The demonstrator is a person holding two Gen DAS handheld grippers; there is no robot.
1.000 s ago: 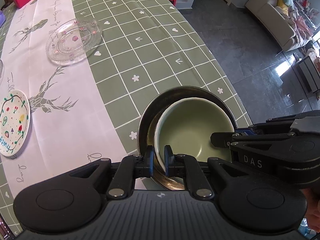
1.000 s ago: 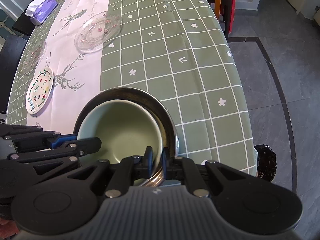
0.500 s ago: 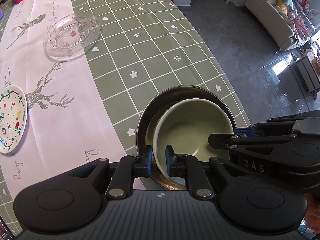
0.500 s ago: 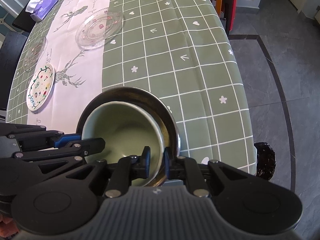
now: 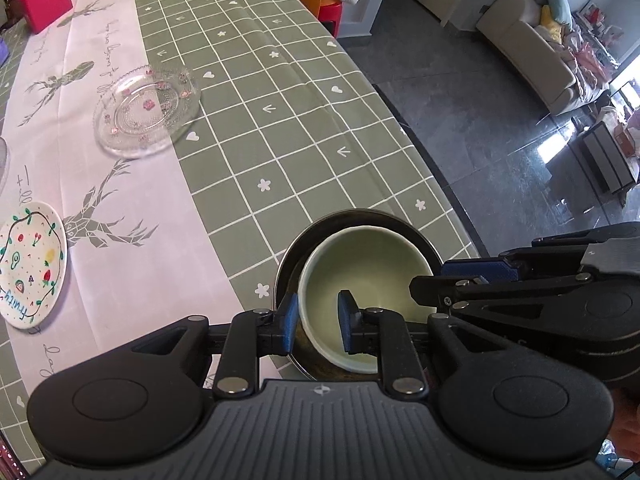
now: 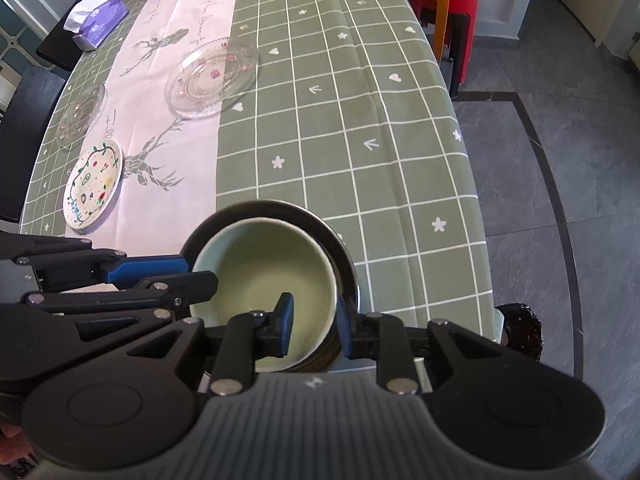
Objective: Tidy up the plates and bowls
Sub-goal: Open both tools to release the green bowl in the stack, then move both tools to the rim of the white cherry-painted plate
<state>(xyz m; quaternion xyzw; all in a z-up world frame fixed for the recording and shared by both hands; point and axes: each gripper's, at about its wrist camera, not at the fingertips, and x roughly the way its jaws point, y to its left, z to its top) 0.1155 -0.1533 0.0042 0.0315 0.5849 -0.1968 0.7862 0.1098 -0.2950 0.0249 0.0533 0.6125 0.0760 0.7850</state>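
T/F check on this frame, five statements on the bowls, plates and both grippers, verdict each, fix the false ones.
1. The green bowl sits inside the metal bowl. True.
2. The left gripper straddles the green bowl's rim. True; its jaws are opening, with the pads clear of the rim.
3. The right gripper is far from the bowls, over the glass plate. False; it straddles the green bowl's opposite rim, jaws opening.
4. The fruit-pattern plate is stacked on the glass plate. False; they lie apart on the tablecloth.
5. The nested bowls stand mid-table. False; they sit near the table's edge.
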